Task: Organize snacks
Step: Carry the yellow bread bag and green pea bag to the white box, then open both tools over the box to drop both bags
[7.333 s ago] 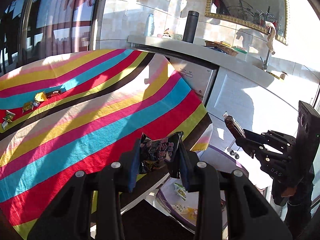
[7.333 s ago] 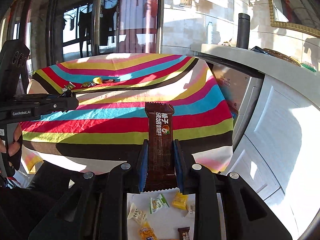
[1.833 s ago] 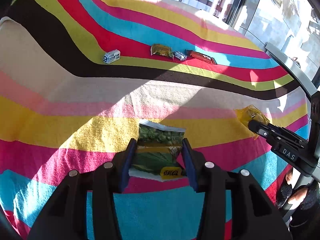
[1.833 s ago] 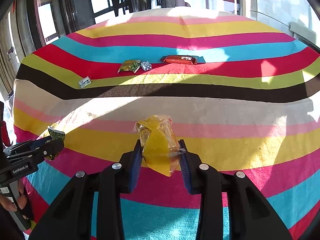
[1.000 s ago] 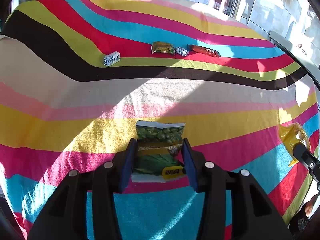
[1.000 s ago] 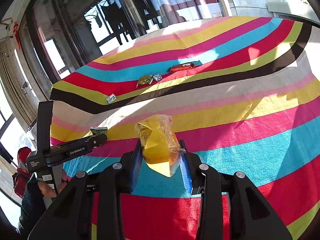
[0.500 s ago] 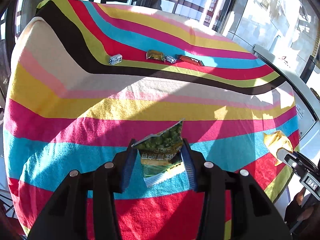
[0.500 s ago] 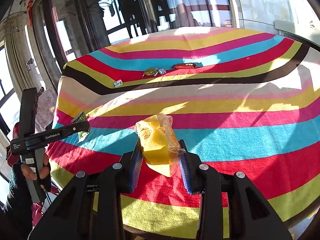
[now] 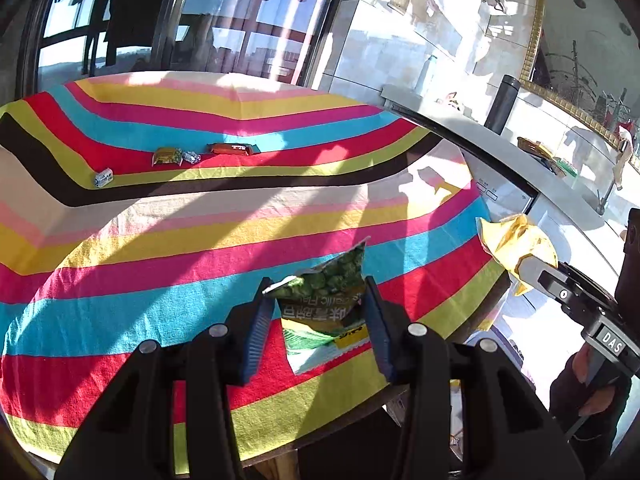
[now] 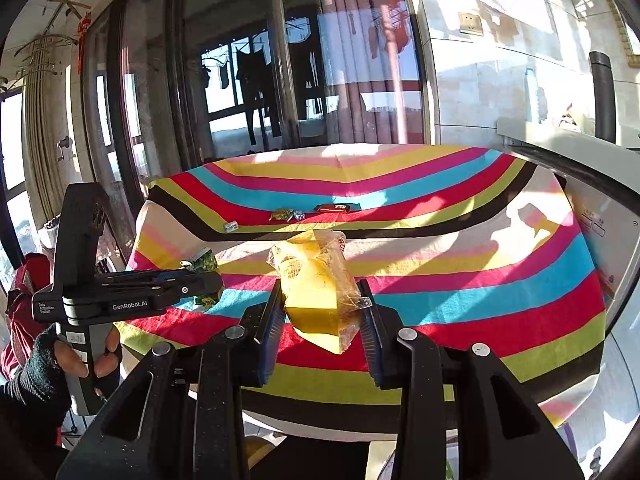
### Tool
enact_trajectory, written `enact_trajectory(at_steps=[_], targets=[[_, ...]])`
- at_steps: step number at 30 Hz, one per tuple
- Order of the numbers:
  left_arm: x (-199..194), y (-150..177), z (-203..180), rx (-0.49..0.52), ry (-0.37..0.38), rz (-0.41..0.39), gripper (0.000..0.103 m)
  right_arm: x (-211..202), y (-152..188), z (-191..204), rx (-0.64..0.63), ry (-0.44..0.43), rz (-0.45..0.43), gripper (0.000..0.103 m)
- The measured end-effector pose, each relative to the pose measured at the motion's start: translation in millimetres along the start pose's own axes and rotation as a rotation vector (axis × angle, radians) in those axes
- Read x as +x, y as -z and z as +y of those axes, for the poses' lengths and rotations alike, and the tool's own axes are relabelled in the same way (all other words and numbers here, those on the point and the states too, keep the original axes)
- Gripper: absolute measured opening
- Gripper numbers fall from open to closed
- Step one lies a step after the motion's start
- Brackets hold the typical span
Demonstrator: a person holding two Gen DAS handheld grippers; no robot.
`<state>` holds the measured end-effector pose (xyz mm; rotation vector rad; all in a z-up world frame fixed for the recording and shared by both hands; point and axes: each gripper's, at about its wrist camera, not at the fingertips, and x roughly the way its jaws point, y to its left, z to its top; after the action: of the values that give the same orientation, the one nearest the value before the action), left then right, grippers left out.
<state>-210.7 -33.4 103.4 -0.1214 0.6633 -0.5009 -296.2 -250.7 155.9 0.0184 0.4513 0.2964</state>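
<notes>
My left gripper [image 9: 318,316] is shut on a green pea snack packet [image 9: 326,304] and holds it tilted above the near edge of the striped tablecloth [image 9: 180,248]. My right gripper [image 10: 320,316] is shut on a yellow snack in a clear wrapper [image 10: 316,288], also above the near edge. The right gripper with its yellow snack [image 9: 516,246] shows at the right of the left wrist view. The left gripper with the green packet [image 10: 202,262] shows at the left of the right wrist view. Several small snacks lie in a row far back on the cloth: a white packet [image 9: 103,178], a gold packet [image 9: 167,156], a silver candy [image 9: 191,157] and a red bar [image 9: 232,148].
A grey counter [image 9: 480,136] with a dark flask [image 9: 502,104] runs along the right of the table, with white cabinets below. Glass doors and curtains [image 10: 280,80] stand behind the table. The table's near edge lies just under both grippers.
Both grippers have pulled back and risen from over the cloth's middle toward its near edge, still holding their snacks. The green packet has tilted in the left gripper.
</notes>
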Motion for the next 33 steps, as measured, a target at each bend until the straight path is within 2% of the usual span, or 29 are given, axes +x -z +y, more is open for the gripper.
enact_trajectory(at_steps=[4, 7, 13, 22, 28, 31, 33], targets=[[6, 5, -49, 0.087, 0.083, 0.024, 0.044, -41, 8, -21, -0.003, 0.102, -0.041, 0.035], [15, 13, -82, 0.142, 0.137, 0.057, 0.044, -59, 25, -41, 0.035, 0.160, -0.040, 0.035], [40, 35, -146, 0.280, 0.210, 0.124, 0.045, -74, 69, -80, 0.125, 0.268, 0.009, 0.035], [93, 82, -223, 0.427, 0.318, 0.302, 0.044, -90, 132, -132, 0.197, 0.496, 0.098, 0.035], [129, 112, -260, 0.478, 0.364, 0.419, 0.044, -90, 166, -161, 0.287, 0.520, 0.150, 0.035], [143, 126, -272, 0.499, 0.378, 0.458, 0.044, -89, 173, -170, 0.330, 0.495, 0.149, 0.036], [152, 132, -279, 0.500, 0.389, 0.479, 0.045, -87, 178, -172, 0.338, 0.473, 0.153, 0.040]])
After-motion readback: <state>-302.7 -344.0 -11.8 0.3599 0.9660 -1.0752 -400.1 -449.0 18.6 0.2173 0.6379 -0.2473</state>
